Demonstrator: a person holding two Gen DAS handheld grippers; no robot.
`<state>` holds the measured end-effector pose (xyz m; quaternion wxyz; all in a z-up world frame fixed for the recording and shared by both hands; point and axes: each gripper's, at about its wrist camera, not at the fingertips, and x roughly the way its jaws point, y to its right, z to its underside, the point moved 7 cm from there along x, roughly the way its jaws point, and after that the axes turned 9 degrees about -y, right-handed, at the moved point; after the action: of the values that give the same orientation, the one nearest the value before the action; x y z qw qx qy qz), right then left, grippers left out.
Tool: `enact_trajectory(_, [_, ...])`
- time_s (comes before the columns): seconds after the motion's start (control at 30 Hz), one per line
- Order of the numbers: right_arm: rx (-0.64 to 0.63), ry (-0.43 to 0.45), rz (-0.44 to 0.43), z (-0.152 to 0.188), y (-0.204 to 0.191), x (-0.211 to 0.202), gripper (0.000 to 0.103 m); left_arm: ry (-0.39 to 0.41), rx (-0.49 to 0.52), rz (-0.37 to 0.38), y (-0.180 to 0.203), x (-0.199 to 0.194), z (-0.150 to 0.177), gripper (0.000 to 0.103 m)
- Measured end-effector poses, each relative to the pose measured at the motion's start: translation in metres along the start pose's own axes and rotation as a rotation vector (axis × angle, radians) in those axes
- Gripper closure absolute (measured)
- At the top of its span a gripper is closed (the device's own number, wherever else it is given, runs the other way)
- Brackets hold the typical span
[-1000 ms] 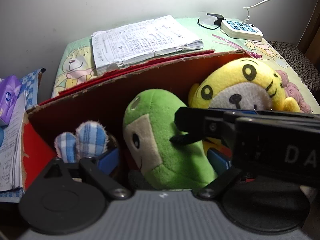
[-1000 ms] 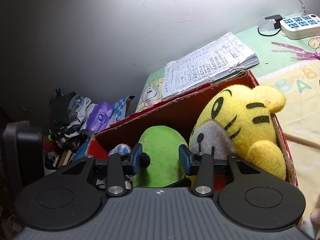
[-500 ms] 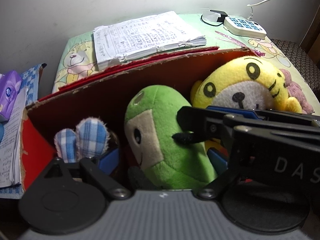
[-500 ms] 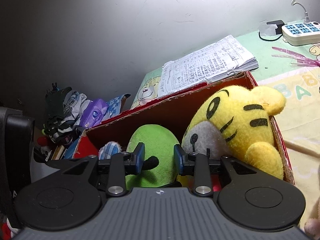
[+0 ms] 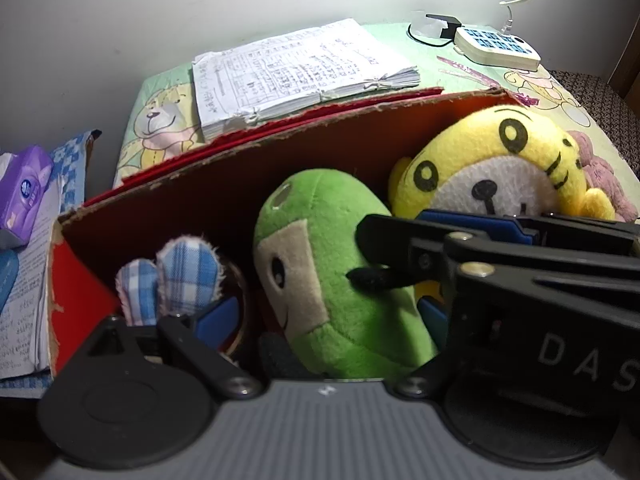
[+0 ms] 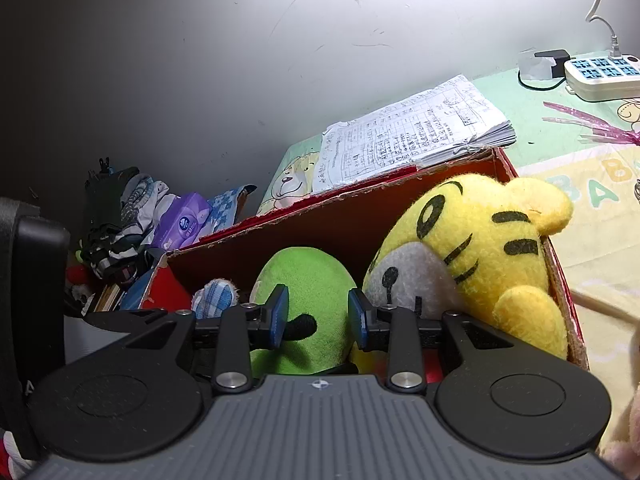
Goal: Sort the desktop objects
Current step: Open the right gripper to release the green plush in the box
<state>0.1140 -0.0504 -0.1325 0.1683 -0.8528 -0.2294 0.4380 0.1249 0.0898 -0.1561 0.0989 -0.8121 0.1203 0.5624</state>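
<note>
Red box (image 6: 400, 196): right claw (image 6: 316, 318) narrower.

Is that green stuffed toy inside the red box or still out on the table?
Inside. The green stuffed toy stands in the red box, between a yellow tiger toy and a blue checked plush.

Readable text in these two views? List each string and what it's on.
"DAS": white letters on the right gripper's black body, cut off at the left-wrist frame's edge.
"BAB": pastel letters on the printed table cover, cut off at the right-wrist frame's edge.
Stack of handwritten papers: tables and writing, too small to read.
Purple tissue pack: round blue logo, text blurred.
Power strip: no legible marking.
</note>
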Motion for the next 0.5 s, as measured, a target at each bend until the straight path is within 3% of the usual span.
enact_trajectory(0.5, [-0.01,-0.006,-0.001,0.0001,-0.0025,0.0002,0.069,-0.007,0.004,-0.013,-0.0013,0.0024,0.0,0.006])
